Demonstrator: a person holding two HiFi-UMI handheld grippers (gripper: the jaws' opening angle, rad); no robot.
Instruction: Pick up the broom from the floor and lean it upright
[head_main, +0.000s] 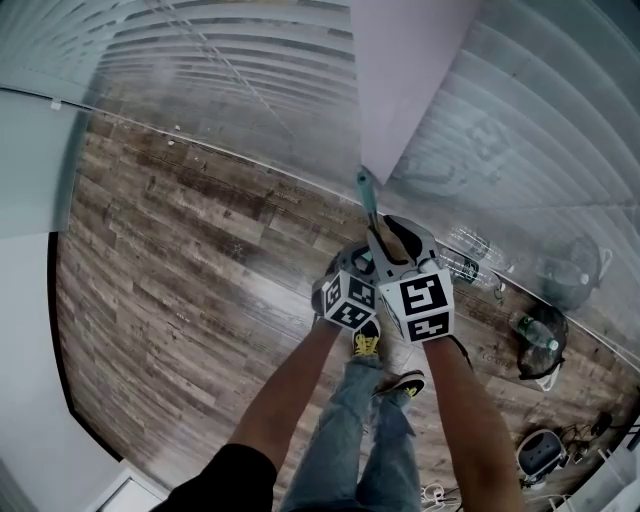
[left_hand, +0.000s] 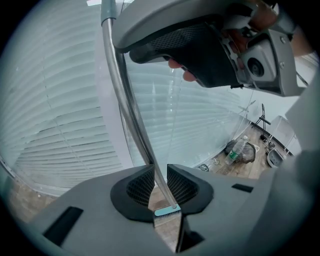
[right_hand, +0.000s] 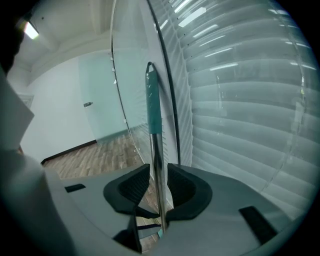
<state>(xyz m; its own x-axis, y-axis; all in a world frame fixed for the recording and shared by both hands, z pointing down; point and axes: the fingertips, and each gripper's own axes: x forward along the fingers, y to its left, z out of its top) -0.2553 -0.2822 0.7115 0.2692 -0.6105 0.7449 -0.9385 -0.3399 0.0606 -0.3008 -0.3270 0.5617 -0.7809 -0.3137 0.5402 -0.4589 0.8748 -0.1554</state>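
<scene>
I hold the broom (head_main: 371, 212) upright in front of me, close to the pale pillar (head_main: 405, 80) that stands between two stretches of blinds (head_main: 240, 60). Its teal grip points up toward the pillar's lower edge. I cannot tell whether the top rests on anything.

My left tongs (left_hand: 160, 186) pinch the thin metal pole low down. The pole (left_hand: 131, 115) slants through the narrow gap between the dark ribbed pads (left_hand: 140, 186), and the pads are on it. Below the gap I see the pale teal broom head (left_hand: 167, 211) down at the wooden floor (left_hand: 250, 167).

My right tongs (right_hand: 159, 189) sit higher on the pole and stand slightly spread. The pole (right_hand: 156, 165) runs straight up between the pads (right_hand: 181, 189) with a sliver of space beside it, so nothing presses on it there. Above it rises the teal grip (right_hand: 153, 107), set against the blinds (right_hand: 240, 100) and a glass panel (right_hand: 130, 75).

In the head view, both tongs are bunched together around the pole, the left tongs (head_main: 362, 262) just beside the right tongs (head_main: 388, 240), and their marker cubes face me. My shoes (head_main: 368, 344) stand on the floor (head_main: 180, 270) right under them. Off to the right, well apart from the broom, a bottle (head_main: 540, 335) lies on a dark bag (head_main: 545, 360) by the blinds.
</scene>
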